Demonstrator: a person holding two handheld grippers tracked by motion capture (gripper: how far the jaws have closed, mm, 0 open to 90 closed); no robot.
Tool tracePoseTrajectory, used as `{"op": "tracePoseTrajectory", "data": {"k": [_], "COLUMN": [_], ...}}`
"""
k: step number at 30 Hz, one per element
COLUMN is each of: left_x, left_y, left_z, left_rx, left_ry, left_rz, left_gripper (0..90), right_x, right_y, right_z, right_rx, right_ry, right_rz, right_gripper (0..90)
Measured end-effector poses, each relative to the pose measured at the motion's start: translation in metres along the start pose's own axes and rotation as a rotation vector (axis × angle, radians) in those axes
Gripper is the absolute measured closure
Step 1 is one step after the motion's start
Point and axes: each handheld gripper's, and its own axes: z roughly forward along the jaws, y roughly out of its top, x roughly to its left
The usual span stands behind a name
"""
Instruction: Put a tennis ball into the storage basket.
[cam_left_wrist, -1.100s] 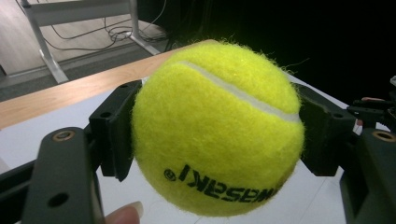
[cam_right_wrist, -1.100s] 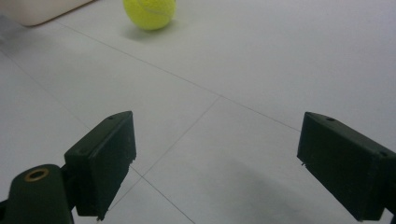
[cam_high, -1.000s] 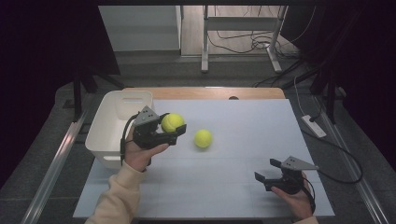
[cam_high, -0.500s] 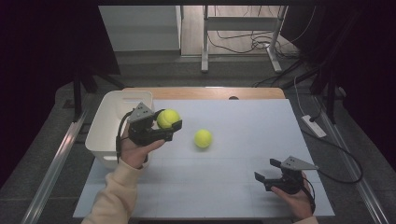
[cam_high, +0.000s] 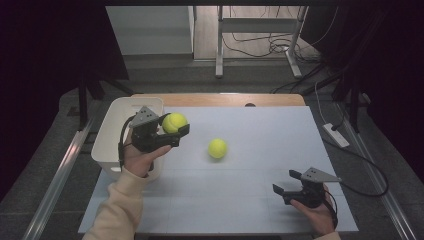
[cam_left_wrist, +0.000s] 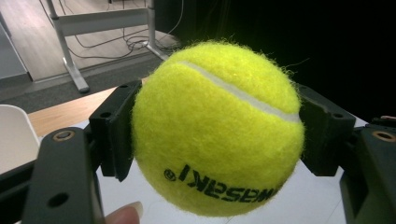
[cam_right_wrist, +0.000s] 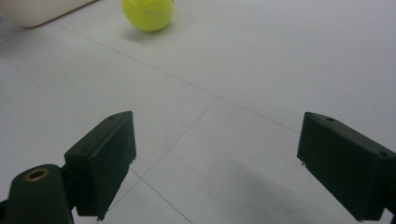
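1. Nearest the person, the right gripper (cam_high: 291, 186) is held low over the front right of the white surface (cam_high: 260, 200), its fingers (cam_right_wrist: 100, 161) spread wide with nothing between them. It is well apart from both balls, so little risk is posed by it as it stands; a loose ball could be knocked only if it were swung carelessly toward the middle.

2. In the middle of the surface a loose tennis ball (cam_high: 217, 148) is seen lying free. Since it is round and unsupported, it could be set rolling by a small nudge, and it might be lost over an edge.

3. Farther off and to the left, the left gripper (cam_high: 172, 126) is held raised, just beside the white bin (cam_high: 112, 135). Its fingers (cam_left_wrist: 112, 135) are closed on a second tennis ball (cam_left_wrist: 217, 128), which is pinched at its two sides.

4. The held ball is judged the main risk: the fuzzy, springy felt is gripped only across its width, so it could be squeezed out or dropped if the hold is eased before the bin is reached, and it would then bounce away.

5. Counted: two tennis balls, one bin, two grippers.
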Motion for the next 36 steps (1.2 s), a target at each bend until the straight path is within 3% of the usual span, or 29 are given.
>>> {"op": "tracePoseTrajectory", "data": {"k": [36], "left_x": [0.033], "left_y": [0.009], "left_z": [-0.014], "left_rx": [0.000], "left_ry": [0.087], "left_rz": [-0.038], "left_gripper": [26.4], "right_x": [0.000], "right_y": [0.000], "right_z": [0.001], "right_rx": [0.002], "right_ry": [-0.002], "right_rz": [-0.002], "right_gripper": [11.5]}}
